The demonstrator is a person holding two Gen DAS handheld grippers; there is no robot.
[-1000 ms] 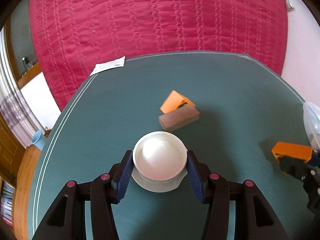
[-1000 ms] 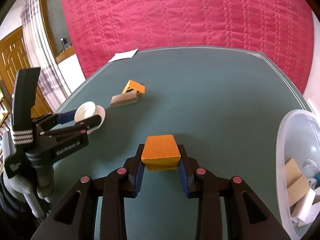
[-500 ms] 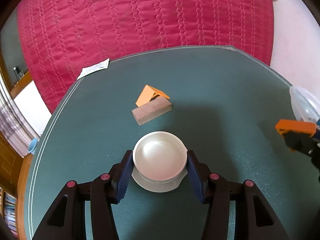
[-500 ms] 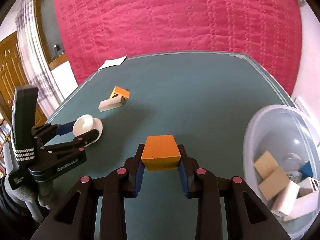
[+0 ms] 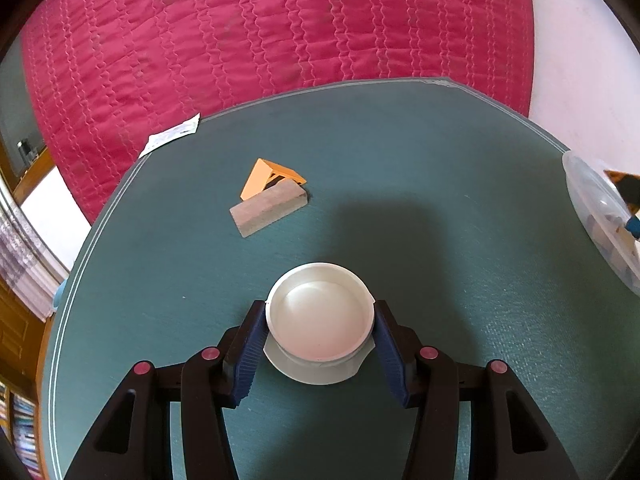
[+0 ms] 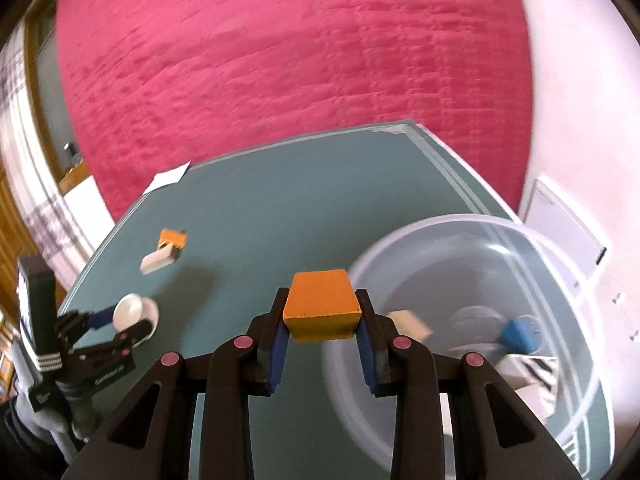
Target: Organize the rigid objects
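The left gripper [image 5: 320, 338] had its blue fingers [image 5: 248, 354] closed against the two sides of a white round lid-like dish [image 5: 319, 314], which was held above the green counter [image 5: 420, 200]. Beyond it on the counter lay a grey-brown rectangular block [image 5: 269, 208], with an orange triangular block [image 5: 269, 176] touching its far side. A white slip of paper [image 5: 173, 138] sat at the counter's far left edge, against the red quilted bedspread [image 5: 280, 32].

The right gripper [image 6: 322, 330] had its fingers [image 6: 277, 350] clamped on an orange wooden block [image 6: 322, 306], held at the near left rim of a clear plastic tub [image 6: 568, 264]. That view was blurred; inside the tub a blue piece [image 6: 518, 334] and pale wooden blocks [image 6: 408, 320] could be made out. The tub stood at the counter's right end.
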